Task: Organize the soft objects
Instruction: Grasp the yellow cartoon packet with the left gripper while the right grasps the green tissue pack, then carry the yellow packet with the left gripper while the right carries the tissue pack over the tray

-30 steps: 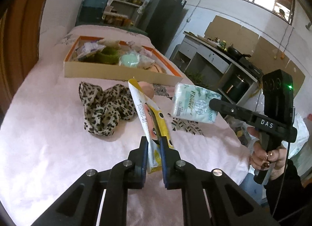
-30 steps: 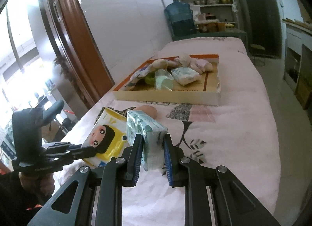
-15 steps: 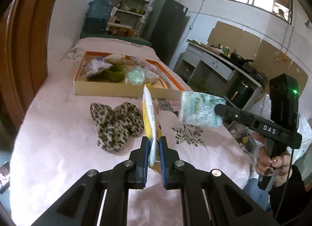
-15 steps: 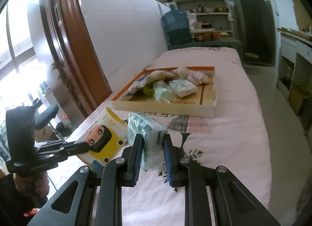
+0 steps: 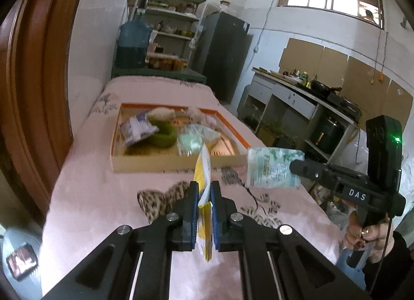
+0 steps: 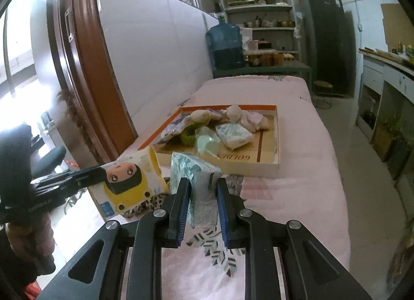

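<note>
A flat yellow tissue pack (image 5: 203, 168) with a cartoon face (image 6: 129, 181) hangs edge-up above the pink bed, and my left gripper (image 5: 204, 186) is shut on it, its jaws still closing tighter. The right gripper (image 6: 200, 183) is shut on a green-patterned tissue pack (image 6: 194, 168), also lifted off the bed (image 5: 271, 168). Each gripper shows in the other's view: the right one (image 5: 293, 165) to the right, the left one (image 6: 101, 170) to the left. A leopard-print cloth (image 5: 157, 199) lies on the bed below both packs. Beyond them, the shallow cardboard box (image 5: 155, 163) holds several soft items.
The pink bed cover (image 6: 297, 196) stretches to the right of the box (image 6: 245, 168). A brown door frame (image 6: 88, 67) flanks the bed's left side. A shelf, a blue water bottle (image 6: 226, 44) and a dark fridge (image 5: 225, 54) stand beyond the bed; a counter (image 5: 297, 93) runs along the right.
Both grippers have risen with their packs, so the bed and box sit lower and farther off. The yellow pack has turned from tilted to nearly edge-on.
</note>
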Demonstrator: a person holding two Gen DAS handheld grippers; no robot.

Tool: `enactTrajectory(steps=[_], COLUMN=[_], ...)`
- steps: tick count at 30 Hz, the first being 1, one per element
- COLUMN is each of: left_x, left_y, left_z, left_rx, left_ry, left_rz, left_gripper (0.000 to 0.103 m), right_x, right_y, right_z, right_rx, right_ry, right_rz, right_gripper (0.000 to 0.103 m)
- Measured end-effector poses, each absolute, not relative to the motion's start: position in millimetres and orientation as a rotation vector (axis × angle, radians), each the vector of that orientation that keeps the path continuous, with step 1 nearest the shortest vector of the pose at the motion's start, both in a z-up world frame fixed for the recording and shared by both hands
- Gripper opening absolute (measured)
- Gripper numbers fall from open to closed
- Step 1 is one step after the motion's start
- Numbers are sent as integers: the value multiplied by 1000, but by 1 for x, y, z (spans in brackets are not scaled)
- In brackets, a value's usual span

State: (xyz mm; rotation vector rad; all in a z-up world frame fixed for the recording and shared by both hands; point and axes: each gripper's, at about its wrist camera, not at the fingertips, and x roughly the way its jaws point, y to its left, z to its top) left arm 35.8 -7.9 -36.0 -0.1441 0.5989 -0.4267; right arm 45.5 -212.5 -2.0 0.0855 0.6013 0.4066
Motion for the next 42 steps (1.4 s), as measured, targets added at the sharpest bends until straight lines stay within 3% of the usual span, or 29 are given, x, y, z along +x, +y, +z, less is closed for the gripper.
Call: enactTrajectory(steps=[21, 42], left_x=[61, 102], left_y=[-10, -20], left_z=[-21, 34], left_rx=[-106, -59], left_ry=[548, 429], left_rz=[-448, -454], left_gripper=[2, 2], right_x=[60, 102], right_y=[-212, -212], right_z=[7, 40], right_rx=[99, 85], right_ry=[587, 496], right_rz=[399, 380], right_gripper=[21, 21])
